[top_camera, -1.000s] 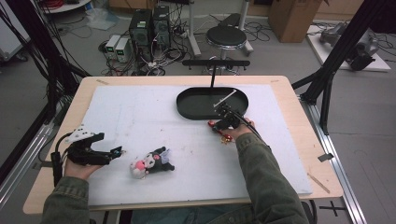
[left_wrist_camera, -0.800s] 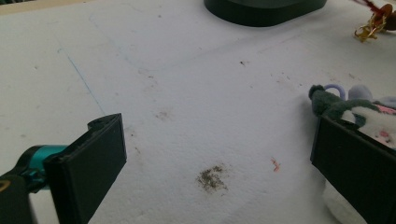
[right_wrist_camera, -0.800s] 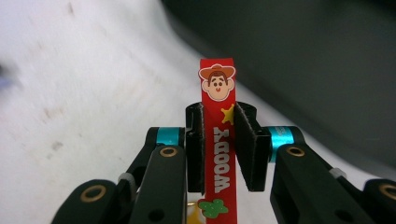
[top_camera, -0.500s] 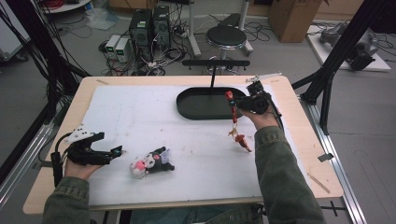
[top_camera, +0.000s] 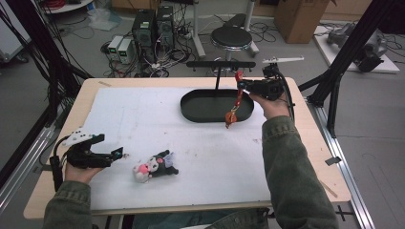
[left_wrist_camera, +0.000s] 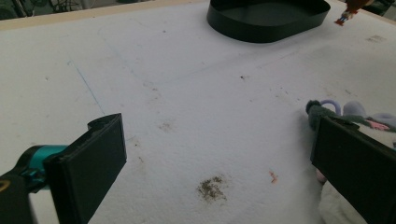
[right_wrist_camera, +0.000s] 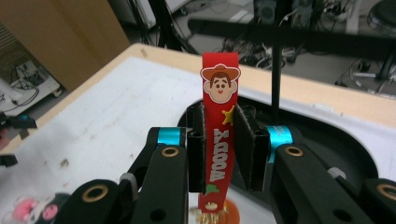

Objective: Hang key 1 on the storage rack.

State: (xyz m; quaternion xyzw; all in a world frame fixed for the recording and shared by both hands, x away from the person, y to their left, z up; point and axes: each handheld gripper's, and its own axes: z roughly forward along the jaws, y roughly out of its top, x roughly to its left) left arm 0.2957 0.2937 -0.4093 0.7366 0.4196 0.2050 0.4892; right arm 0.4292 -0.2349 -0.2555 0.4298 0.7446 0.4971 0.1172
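Jaws of the right gripper (top_camera: pixel 242 86) were clenched on a red strap (right_wrist_camera: pixel 218 140); within one second it had risen from the bench (top_camera: pixel 296 162) and hung over the black tray (top_camera: pixel 191 109), probably for hanging on the stand. The left gripper (top_camera: pixel 117 153), jaws spread, rested beside the plush toy (top_camera: pixel 155 167).

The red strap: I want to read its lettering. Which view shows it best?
The right gripper view: the red strap stands clamped in the right gripper, "WOODY" readable. The high view shows it small, dangling; the left gripper view catches just its tip.
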